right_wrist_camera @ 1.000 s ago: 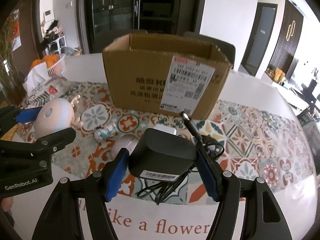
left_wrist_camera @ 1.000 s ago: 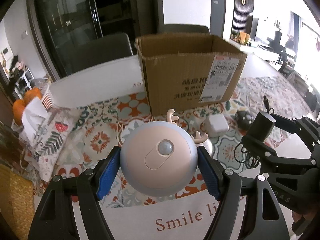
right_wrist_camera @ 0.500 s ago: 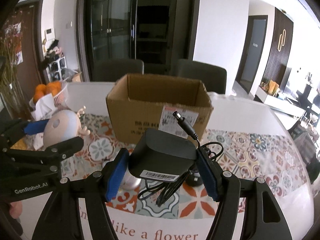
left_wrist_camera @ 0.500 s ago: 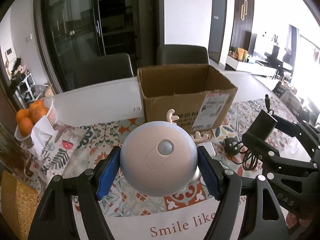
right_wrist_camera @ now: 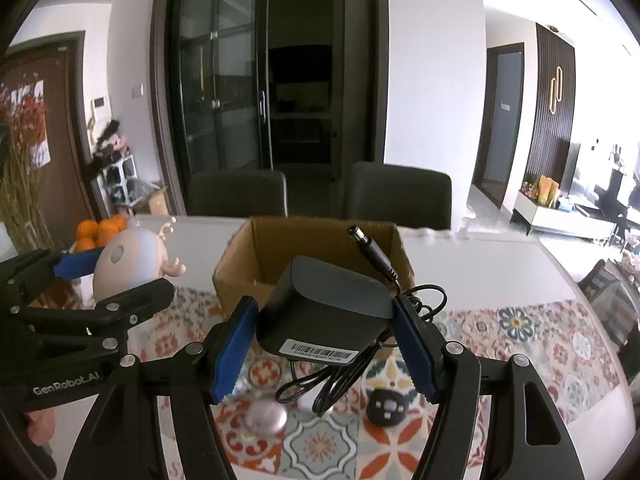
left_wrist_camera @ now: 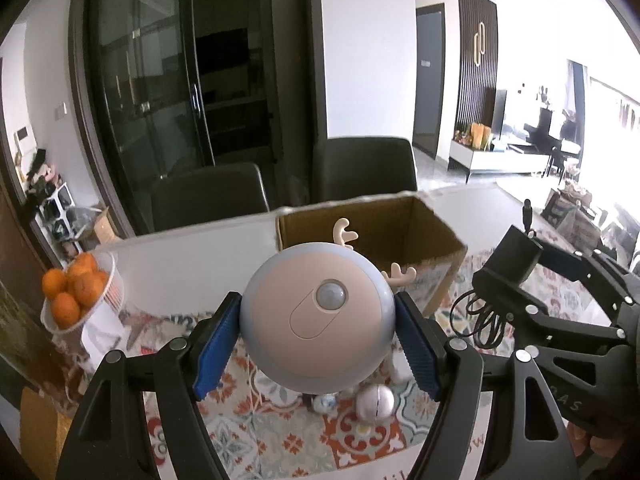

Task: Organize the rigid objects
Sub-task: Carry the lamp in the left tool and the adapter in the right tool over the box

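Note:
My left gripper (left_wrist_camera: 316, 340) is shut on a round blue and pink deer-antler night light (left_wrist_camera: 316, 316), held above the table in front of the open cardboard box (left_wrist_camera: 416, 232). My right gripper (right_wrist_camera: 324, 336) is shut on a black power adapter (right_wrist_camera: 324, 312) with its cable (right_wrist_camera: 340, 376) dangling, also raised before the box (right_wrist_camera: 248, 264). In the right wrist view the left gripper with the night light (right_wrist_camera: 128, 256) is at the left. In the left wrist view the adapter (left_wrist_camera: 512, 256) is at the right.
On the patterned mat (right_wrist_camera: 520, 328) lie a white round object (right_wrist_camera: 266, 416) and a small black gadget (right_wrist_camera: 386, 406). A basket of oranges (left_wrist_camera: 76, 292) stands at the left. Two dark chairs (right_wrist_camera: 396, 196) stand behind the white table (left_wrist_camera: 192, 252).
Both grippers have risen with their loads. The box now sits lower in both views and its open inside shows.

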`<state>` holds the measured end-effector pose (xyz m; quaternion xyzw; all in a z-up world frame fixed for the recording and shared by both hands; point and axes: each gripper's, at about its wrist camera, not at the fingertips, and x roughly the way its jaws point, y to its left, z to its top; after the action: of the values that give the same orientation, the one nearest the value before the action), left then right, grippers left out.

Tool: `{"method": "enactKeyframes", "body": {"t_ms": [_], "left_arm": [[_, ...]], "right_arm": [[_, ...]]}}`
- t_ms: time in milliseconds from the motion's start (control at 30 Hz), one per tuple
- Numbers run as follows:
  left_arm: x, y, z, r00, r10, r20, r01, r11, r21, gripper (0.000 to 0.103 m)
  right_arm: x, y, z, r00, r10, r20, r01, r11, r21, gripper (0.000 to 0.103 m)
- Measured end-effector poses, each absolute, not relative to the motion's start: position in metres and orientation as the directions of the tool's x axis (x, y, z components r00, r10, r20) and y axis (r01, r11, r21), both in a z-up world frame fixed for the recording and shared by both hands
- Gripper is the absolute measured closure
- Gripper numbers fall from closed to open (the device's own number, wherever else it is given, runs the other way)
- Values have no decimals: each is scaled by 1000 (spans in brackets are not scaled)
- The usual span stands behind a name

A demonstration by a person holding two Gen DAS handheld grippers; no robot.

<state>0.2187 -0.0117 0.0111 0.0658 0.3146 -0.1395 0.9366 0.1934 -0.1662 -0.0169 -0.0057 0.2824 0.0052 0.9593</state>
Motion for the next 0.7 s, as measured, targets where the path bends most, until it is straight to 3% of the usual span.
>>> {"method": "enactKeyframes", "body": {"t_ms": [433,700], "left_arm": [[269,-24,26,769,-215,-602,292,956,32,28],[299,-29,26,753,-215,-622,286,958,14,28]], "right_arm": [[248,-176,11,871,11,-492,-17,1000,-8,35],[291,-183,12,855,74,-513,-66,997,33,35]]}}
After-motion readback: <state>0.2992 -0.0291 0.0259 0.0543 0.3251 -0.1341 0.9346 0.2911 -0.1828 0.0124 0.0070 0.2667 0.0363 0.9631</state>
